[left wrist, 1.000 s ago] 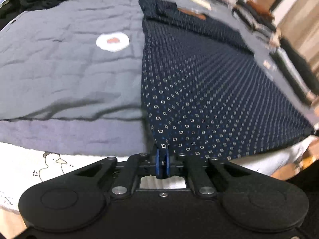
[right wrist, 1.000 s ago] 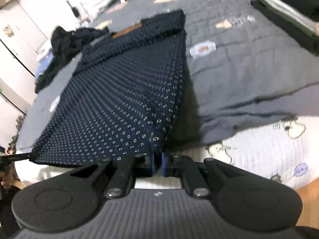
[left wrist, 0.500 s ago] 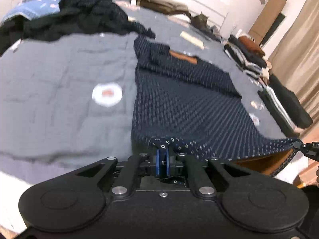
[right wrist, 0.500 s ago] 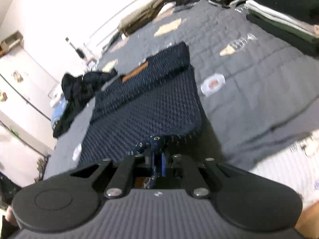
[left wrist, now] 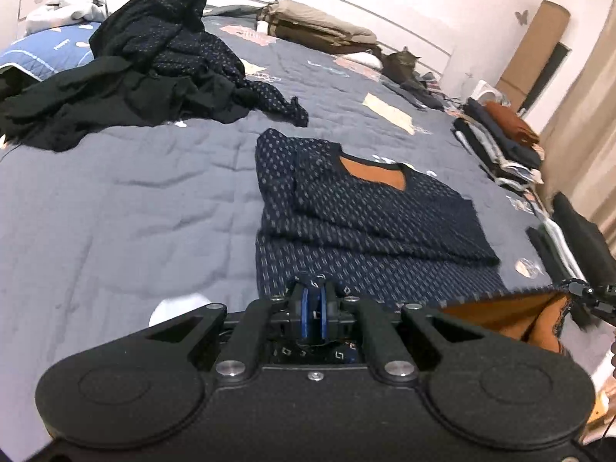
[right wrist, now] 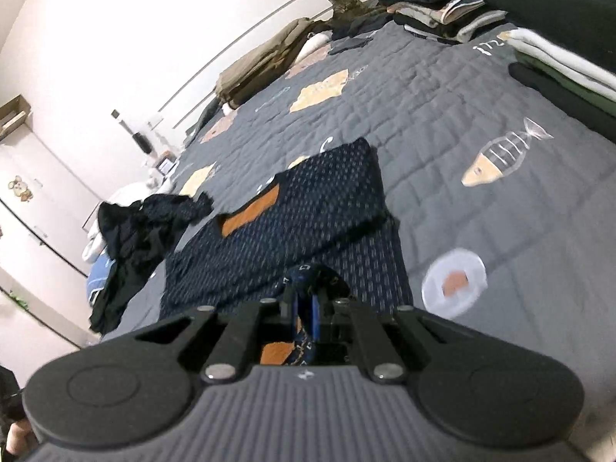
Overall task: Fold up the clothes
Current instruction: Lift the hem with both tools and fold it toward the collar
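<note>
A navy dotted sweater [left wrist: 369, 223] with an orange lining lies flat on the grey quilt [left wrist: 127, 200], neck toward the far side and sleeves folded across its chest. My left gripper [left wrist: 313, 300] is shut on the left corner of its bottom hem. My right gripper [right wrist: 304, 308] is shut on the right corner of that hem; it also shows at the right edge of the left wrist view as the right gripper [left wrist: 581, 294]. The hem is lifted between both and curls over the lower body, showing the orange inside [left wrist: 496, 312]. The same sweater [right wrist: 308, 211] fills the middle of the right wrist view.
A heap of dark unfolded clothes [left wrist: 127, 77] lies at the far left of the bed. Stacks of folded clothes [left wrist: 504, 142] line the right edge, seen again as folded stacks [right wrist: 539, 38]. A cat [left wrist: 404, 63] sits near beige bedding [left wrist: 319, 27] by the far wall.
Both grippers have lifted the hem off the near edge of the bed and carried it forward over the sweater's body; the orange lining now shows and the views tilt up toward the far wall.
</note>
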Demonstrator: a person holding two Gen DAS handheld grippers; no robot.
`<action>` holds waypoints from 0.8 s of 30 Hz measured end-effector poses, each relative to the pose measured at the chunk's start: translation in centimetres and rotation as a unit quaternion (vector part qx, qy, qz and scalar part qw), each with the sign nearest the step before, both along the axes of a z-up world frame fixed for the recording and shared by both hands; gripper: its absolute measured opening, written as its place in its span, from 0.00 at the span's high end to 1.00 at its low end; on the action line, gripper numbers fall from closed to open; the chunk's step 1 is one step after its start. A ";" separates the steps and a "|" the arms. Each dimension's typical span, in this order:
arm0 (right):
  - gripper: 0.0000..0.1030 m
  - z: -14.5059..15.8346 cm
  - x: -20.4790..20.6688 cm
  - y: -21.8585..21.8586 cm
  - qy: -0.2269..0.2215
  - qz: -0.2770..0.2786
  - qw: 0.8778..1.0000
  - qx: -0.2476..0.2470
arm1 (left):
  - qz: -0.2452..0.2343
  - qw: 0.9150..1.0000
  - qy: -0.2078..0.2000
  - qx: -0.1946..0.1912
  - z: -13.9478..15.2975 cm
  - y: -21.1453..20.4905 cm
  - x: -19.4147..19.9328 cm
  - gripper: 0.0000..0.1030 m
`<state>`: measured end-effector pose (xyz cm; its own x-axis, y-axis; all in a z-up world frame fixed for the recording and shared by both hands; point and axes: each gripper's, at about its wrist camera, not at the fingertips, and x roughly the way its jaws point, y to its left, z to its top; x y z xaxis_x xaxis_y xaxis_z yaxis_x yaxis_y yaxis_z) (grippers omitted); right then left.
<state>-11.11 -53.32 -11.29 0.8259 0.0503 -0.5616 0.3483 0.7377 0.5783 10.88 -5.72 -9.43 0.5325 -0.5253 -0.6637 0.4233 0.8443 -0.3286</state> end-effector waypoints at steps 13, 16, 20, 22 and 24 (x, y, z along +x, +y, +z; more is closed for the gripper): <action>0.94 -4.5 7.3 -2.2 0.022 -0.006 0.999 -0.037 | 0.022 1.000 0.007 0.009 -4.9 -3.2 6.2 0.91; 0.90 -4.5 8.1 -2.1 0.038 -0.003 0.997 -0.061 | 0.037 0.999 0.008 0.007 -5.2 -3.2 6.2 0.78; 0.88 -3.3 7.2 -1.6 0.031 -0.008 0.993 -0.109 | 0.072 0.997 -0.029 0.019 -4.5 -1.9 4.7 0.39; 0.87 -2.7 6.5 -1.6 0.023 -0.003 0.993 -0.118 | 0.076 0.996 -0.048 0.022 -3.7 -1.3 3.9 0.39; 0.86 -2.5 5.8 -1.4 0.018 0.001 0.993 -0.117 | 0.085 0.995 -0.043 0.001 -3.3 -0.5 2.6 0.39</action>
<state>-5.27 -54.74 -13.79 0.8052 -0.0833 -0.5871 0.3633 0.8517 0.3776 13.45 -6.21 -12.77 0.6685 -0.4211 -0.6130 0.3009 0.9069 -0.2949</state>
